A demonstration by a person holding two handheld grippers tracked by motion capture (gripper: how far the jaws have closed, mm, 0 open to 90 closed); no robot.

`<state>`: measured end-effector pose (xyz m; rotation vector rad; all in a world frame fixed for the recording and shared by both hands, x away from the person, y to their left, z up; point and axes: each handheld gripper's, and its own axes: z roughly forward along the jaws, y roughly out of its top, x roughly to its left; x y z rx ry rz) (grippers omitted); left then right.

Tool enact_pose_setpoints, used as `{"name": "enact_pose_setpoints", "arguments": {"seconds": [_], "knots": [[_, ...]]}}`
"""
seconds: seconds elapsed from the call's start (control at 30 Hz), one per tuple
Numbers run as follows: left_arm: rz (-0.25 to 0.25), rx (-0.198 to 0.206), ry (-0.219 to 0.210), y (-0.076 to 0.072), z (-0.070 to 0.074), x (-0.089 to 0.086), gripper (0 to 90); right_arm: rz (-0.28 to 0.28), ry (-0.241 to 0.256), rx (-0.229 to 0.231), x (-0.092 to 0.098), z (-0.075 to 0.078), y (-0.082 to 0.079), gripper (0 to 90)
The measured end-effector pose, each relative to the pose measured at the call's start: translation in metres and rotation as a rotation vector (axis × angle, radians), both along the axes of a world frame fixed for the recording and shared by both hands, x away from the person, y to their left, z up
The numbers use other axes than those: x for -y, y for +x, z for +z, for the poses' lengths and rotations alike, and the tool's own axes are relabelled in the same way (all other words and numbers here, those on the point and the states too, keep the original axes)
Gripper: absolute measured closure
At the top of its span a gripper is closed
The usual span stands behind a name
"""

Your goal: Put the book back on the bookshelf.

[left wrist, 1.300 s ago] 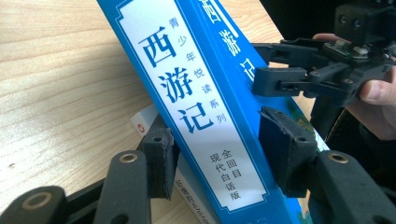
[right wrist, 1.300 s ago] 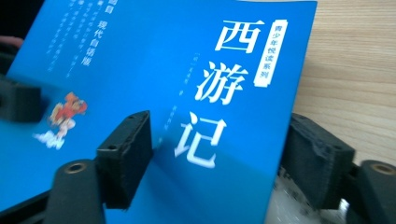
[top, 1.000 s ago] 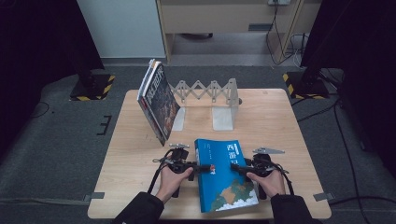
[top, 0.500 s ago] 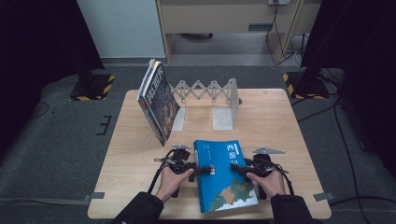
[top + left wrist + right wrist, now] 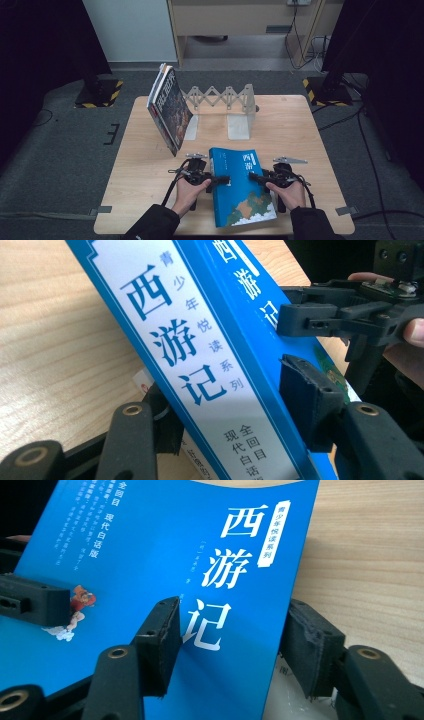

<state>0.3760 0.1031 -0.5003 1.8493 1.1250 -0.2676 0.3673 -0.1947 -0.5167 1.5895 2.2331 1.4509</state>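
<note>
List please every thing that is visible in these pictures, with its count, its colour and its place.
Blue book: one, blue with white title, flat at the near middle of the table, between both grippers.
Leaning books: a few, dark covers, standing tilted at the left end of the rack.
Bookend rack: one, pale grey, expanding lattice, far middle of the table.
Table: one, light wood.
Left gripper: one, black, jaws around the blue book's left edge.
Right gripper: one, black, jaws around its right edge.
</note>
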Motion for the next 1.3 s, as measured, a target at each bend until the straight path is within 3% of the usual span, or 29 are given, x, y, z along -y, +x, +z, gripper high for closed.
{"name": "enact_pose_setpoints", "arguments": {"seconds": [0.17, 0.5, 0.73, 0.93, 1.17, 1.3], "knots": [[0.009, 0.030, 0.023, 0.000, 0.005, 0.002, 46.5, -0.019, 0.010, 0.022, -0.002, 0.002, 0.000, 47.1], [0.013, 0.029, 0.024, 0.003, 0.000, 0.010, 45.8, -0.016, 0.025, 0.018, -0.002, 0.003, 0.000, 51.5], [0.012, 0.010, -0.021, 0.006, 0.003, 0.006, 50.0, -0.002, 0.020, 0.025, -0.002, 0.004, 0.001, 47.3], [0.002, 0.074, -0.007, 0.003, 0.020, 0.006, 52.6, 0.027, 0.045, 0.052, -0.001, 0.004, 0.003, 39.9], [-0.002, 0.113, -0.007, -0.001, 0.032, 0.007, 55.1, 0.045, 0.089, 0.072, -0.002, 0.007, 0.001, 33.8], [-0.010, 0.136, -0.013, -0.004, 0.037, 0.010, 55.7, 0.036, 0.104, 0.061, 0.000, 0.010, 0.000, 35.1]]}}
